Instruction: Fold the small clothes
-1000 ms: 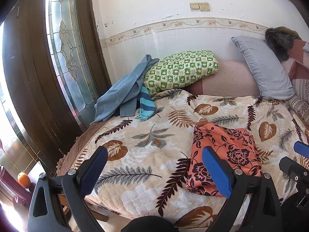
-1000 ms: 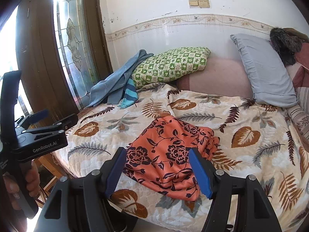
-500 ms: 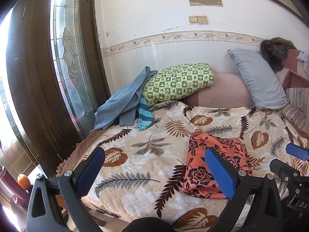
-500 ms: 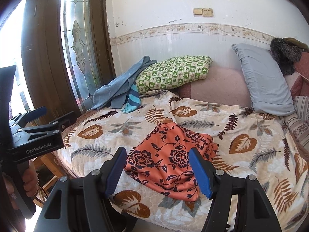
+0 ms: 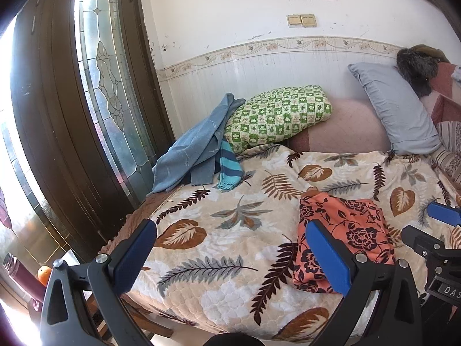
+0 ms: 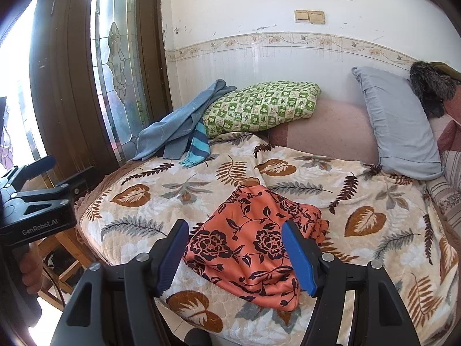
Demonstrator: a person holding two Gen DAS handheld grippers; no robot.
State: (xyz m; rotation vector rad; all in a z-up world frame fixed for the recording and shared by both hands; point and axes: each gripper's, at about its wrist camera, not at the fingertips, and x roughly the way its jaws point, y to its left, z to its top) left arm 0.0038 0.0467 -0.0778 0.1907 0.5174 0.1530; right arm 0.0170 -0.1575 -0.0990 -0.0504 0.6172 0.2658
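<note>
Right wrist view shows the orange flowered garment (image 6: 253, 248) lying folded near the front edge of the leaf-patterned blanket (image 6: 360, 190), while the right gripper (image 6: 234, 255) and left gripper (image 5: 230, 256) hover apart from it, spread and empty, probably because this fold looks done.

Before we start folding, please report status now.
Both tools open, left, right, holding nothing. Orange floral garment bunched on bedspread, untouched. Nothing blocking.
</note>
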